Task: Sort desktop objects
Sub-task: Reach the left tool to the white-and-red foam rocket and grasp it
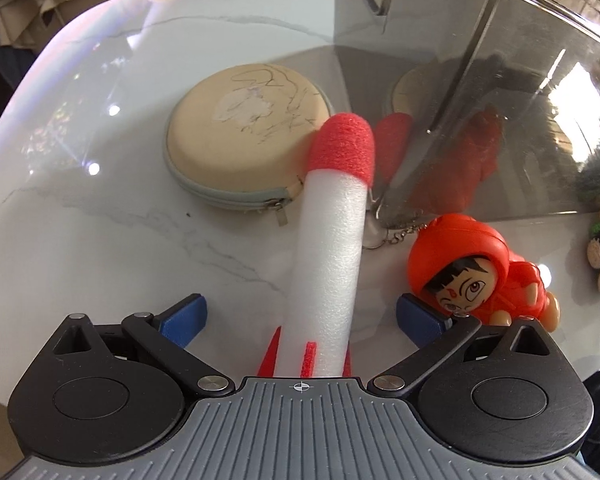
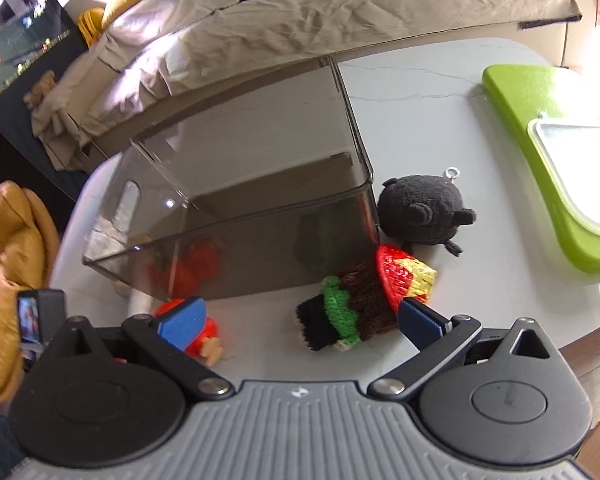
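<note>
Left gripper (image 1: 302,316) nearest in the left wrist view, jaws spread wide, blue pads clear of anything. Between them, not touched on either side, a foam rocket (image 1: 332,248): white body, red tip, red fins at the near end, lying on the white marble table (image 1: 100,208) and pointing away. Beyond its tip, a round beige zip case (image 1: 248,136) with pen scribbles, flat on the table. To the right of the tip, the corner of a smoky clear storage box (image 1: 500,100). Close by the right pad, an orange hooded figure (image 1: 480,272) on its side, with a keychain running toward the box corner. Next, right wrist view: right gripper (image 2: 302,322) also wide open, holding nothing. Between the pads and a little ahead, a crocheted doll (image 2: 348,312) in brown, green and black with a red and yellow hat, lying just beside the box wall. Behind the doll, a black plush toy (image 2: 424,210) close against the box corner, contact not clear. At far right, a green tray (image 2: 520,120) with a clear lid on it.
</note>
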A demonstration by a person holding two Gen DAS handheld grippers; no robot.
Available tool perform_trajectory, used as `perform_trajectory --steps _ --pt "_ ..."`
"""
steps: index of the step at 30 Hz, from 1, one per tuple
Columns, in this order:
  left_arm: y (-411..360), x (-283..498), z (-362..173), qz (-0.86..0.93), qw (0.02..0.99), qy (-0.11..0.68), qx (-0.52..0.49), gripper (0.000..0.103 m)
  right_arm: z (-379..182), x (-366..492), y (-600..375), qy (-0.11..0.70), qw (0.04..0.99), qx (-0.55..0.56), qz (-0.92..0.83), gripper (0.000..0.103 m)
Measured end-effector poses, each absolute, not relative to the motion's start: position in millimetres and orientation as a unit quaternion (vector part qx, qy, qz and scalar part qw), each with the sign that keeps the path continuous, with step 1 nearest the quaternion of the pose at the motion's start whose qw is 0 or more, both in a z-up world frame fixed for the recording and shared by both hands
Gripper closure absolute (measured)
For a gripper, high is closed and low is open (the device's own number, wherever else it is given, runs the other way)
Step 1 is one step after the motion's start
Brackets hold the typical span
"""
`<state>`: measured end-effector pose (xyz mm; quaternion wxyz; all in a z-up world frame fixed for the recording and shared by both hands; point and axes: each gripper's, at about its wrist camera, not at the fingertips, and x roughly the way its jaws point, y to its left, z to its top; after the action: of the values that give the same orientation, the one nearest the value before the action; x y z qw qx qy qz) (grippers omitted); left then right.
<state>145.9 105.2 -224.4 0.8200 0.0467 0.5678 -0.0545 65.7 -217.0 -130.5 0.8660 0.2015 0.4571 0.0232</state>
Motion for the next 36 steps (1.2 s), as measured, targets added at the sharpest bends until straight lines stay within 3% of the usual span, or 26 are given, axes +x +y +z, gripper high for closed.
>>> perform_trajectory --steps 3,4,5,6,7,17,29,36 --pt "110 140 -219 -0.052 0.828 0.557 0.032 0.008 -128 63 -219 0.443 0.873 0.205 0.026 0.0" --pt "112 138 -215 -0.047 0.832 0.552 0.028 0.019 -127 62 -218 0.44 0.875 0.201 0.026 0.0" --pt "113 138 -212 -0.043 0.836 0.546 0.031 0.044 -126 61 -217 0.437 0.877 0.197 0.026 0.0" --pt "114 138 -209 -0.038 0.839 0.541 0.034 0.057 -125 60 -216 0.435 0.879 0.193 0.025 0.0" --pt "117 139 -206 -0.04 0.837 0.544 0.024 0.063 -124 60 -215 0.433 0.881 0.189 0.025 0.0" --pt "135 118 -183 -0.043 0.84 0.541 -0.015 0.066 -125 52 -218 0.43 0.879 0.203 0.034 0.0" --pt "120 88 -57 -0.086 0.872 0.482 0.017 0.066 -125 37 -233 0.422 0.874 0.235 0.039 0.0" --pt "71 159 1 -0.143 0.869 0.474 -0.004 0.066 -121 33 -252 0.396 0.886 0.239 0.031 0.0"
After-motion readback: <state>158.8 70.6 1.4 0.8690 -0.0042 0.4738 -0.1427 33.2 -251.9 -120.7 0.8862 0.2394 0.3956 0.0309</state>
